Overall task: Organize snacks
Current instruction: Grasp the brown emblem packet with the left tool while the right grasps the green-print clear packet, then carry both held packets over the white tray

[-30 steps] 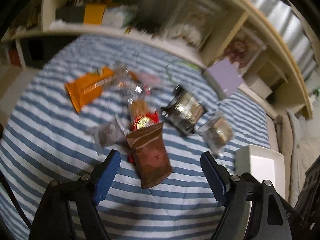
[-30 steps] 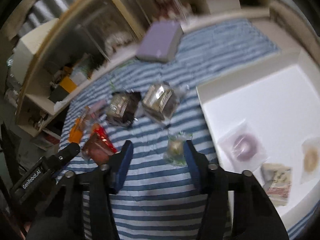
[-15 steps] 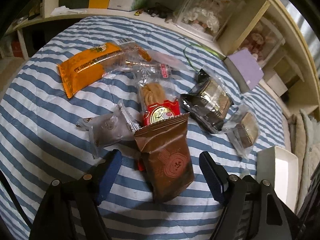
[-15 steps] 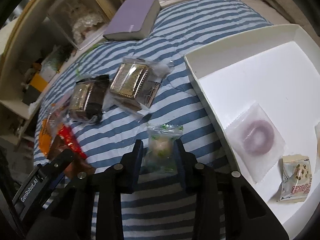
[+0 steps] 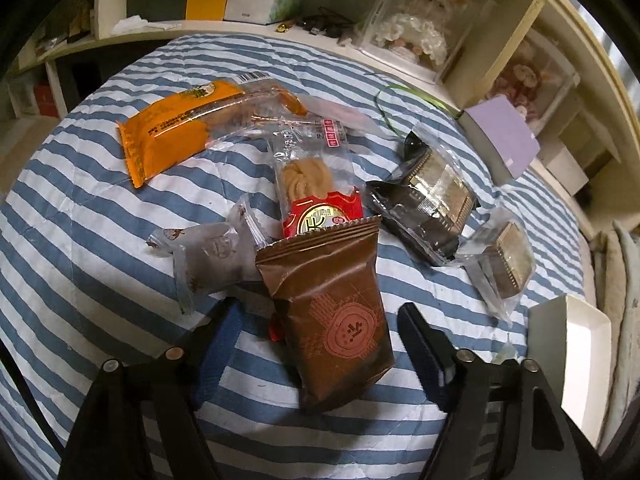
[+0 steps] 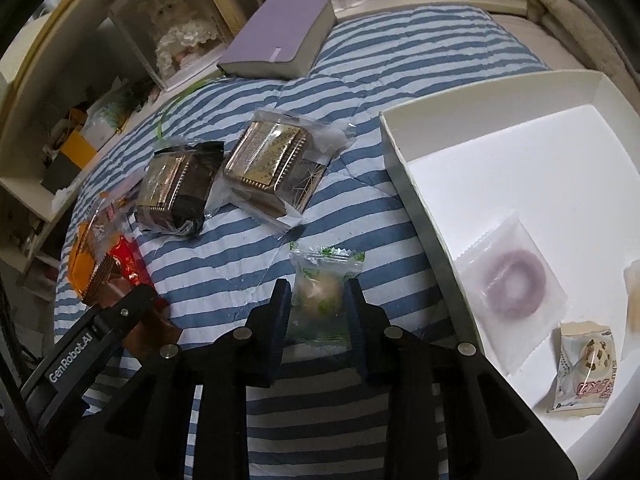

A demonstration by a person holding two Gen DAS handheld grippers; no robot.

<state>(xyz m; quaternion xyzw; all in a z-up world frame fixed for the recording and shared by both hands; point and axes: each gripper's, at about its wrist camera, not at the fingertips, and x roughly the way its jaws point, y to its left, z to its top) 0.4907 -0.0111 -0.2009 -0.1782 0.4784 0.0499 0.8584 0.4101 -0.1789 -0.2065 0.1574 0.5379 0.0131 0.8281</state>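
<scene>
Right gripper (image 6: 318, 300) low over bed, fingers pinching green candy packet (image 6: 322, 296); left gripper (image 5: 320, 334) wide open around brown bag (image 5: 336, 308), not touching; box (image 6: 404, 156) cut off at edge.

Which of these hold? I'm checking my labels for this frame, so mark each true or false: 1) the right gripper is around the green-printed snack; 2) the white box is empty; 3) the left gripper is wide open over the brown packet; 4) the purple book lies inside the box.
1) The right gripper has its fingers on both sides of the green-printed snack: true.
2) False: the white box holds a ring-shaped snack and others.
3) The left gripper is open around the brown packet: true.
4) False: the purple book lies on the striped blanket.
</scene>
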